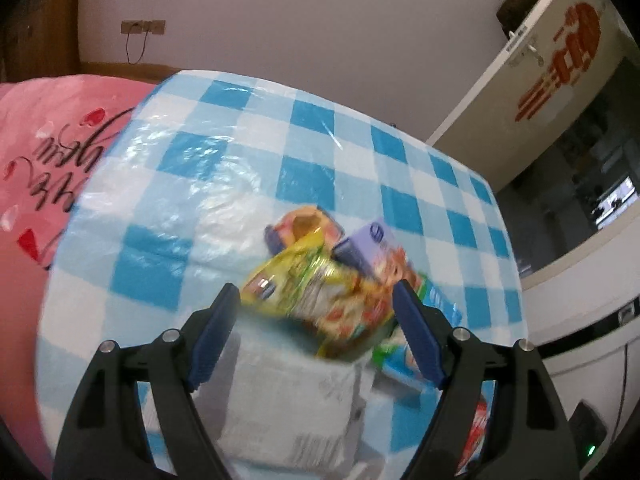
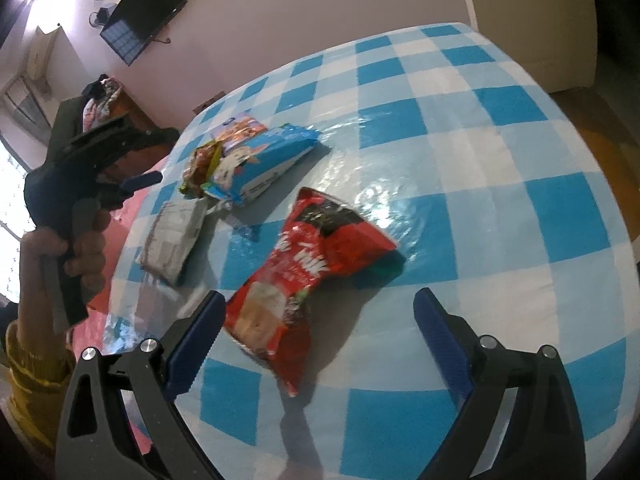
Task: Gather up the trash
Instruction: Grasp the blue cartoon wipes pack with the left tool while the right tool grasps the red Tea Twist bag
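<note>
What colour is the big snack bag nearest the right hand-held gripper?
The snack bag is mainly red, with a dark top and white lettering; the right wrist view shows it best.

A blue-and-white checked tabletop (image 2: 460,128) is seen under glossy plastic. A pink cushion (image 1: 48,148) with dark script is pressed against its edge. A dark television (image 2: 144,10) is mounted high on the pale wall (image 1: 300,12), and a white door (image 1: 532,80) with red markings stands open.
</note>
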The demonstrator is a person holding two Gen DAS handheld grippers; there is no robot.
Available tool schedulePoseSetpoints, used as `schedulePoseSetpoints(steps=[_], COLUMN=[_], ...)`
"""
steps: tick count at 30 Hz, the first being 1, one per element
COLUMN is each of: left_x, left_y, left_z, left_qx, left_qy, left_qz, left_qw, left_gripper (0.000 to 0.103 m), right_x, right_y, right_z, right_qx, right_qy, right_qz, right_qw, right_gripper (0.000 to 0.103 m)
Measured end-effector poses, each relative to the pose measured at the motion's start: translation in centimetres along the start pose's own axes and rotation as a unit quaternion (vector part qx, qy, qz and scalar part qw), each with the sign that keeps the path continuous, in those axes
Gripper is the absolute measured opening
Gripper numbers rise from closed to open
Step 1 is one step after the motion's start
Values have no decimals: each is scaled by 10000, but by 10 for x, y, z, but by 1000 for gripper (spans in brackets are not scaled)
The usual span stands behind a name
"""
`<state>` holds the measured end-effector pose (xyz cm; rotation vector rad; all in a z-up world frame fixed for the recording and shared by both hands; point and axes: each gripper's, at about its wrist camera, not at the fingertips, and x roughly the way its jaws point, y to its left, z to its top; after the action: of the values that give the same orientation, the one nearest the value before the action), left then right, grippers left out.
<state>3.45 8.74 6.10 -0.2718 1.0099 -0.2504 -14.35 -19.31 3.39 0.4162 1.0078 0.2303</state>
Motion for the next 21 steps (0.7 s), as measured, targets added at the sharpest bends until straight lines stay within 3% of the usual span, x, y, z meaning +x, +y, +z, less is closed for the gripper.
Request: schedulePoseSetpoints(steps=[5,9,14,17,21], left_x=[-16,-19,-5,0,1], left_y=[16,28,26,19,3], left_z=[-25,-46,-57,-63,-72], left_qx=[300,474,797,947,1279], left_qy=[312,308,516,543,638], left_qz=[194,376,158,223,-84], left_qw=[9989,9977,9954,9938,9897], left_gripper=[79,79,79,79,79], right_x=[5,9,16,21,29], right_y=[6,11,18,23,32], right_z=[-1,3,8,10,13], right_qx=[35,12,-183,-384,-785], right_qy=[132,128,106,70,2], right_qz=[265,305,117,-34,-361], right_qw=[9996,9995,9997,9992,9963], right_gripper=[93,93,93,93,91])
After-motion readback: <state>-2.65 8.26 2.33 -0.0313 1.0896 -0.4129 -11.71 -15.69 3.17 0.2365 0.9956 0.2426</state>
